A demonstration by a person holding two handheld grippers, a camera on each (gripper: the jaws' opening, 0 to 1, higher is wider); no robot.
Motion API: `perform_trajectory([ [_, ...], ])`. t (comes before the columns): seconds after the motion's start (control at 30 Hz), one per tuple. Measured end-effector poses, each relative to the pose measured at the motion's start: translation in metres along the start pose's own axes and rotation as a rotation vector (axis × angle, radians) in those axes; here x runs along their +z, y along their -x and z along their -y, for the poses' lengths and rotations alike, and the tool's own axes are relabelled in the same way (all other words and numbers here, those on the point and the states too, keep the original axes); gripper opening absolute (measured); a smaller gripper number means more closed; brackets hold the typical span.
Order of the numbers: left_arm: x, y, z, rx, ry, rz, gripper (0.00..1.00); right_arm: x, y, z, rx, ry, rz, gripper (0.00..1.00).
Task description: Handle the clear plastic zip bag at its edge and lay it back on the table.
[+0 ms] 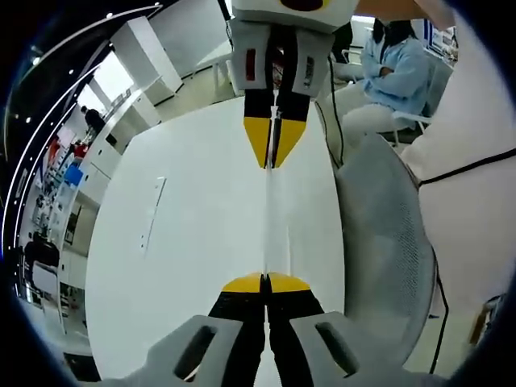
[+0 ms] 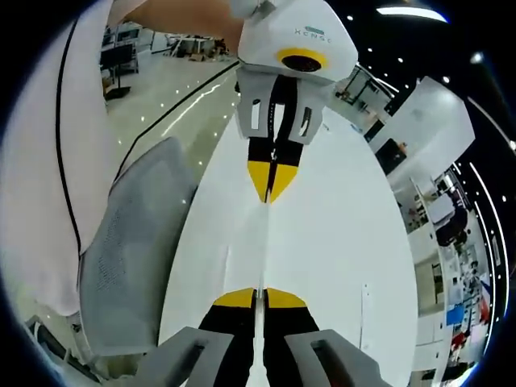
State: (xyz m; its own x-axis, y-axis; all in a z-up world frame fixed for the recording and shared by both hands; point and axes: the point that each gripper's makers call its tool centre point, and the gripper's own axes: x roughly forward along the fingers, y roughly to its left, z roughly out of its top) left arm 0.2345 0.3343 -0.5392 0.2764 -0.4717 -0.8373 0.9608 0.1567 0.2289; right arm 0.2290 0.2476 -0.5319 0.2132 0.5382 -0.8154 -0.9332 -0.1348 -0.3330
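Above the white desk (image 1: 201, 242) we see both grippers facing each other, the clear zip bag (image 1: 267, 218) stretched edge-on between them. Left gripper (image 1: 265, 280) and right gripper (image 2: 259, 295) jaws are clamped on its opposite edges.

one clear zip bag (image 1: 267, 218), two claws, left claw (image 1: 265, 284) and right claw (image 2: 260, 297), one white table (image 1: 193, 242), one mesh chair (image 1: 387, 242)

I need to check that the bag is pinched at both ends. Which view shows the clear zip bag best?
The left gripper view: the clear zip bag runs edge-on between the left gripper and the right gripper, both shut on it. The right gripper view shows the same taut edge, fainter against the white table.
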Motion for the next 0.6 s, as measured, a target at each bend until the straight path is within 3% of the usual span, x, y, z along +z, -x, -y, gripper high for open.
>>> perform_trajectory([
  [0.6, 0.000, 0.000, 0.000, 0.001, 0.001, 0.001, 0.00, -0.011, 0.006, -0.001, -0.002, -0.020, -0.009, 0.00],
])
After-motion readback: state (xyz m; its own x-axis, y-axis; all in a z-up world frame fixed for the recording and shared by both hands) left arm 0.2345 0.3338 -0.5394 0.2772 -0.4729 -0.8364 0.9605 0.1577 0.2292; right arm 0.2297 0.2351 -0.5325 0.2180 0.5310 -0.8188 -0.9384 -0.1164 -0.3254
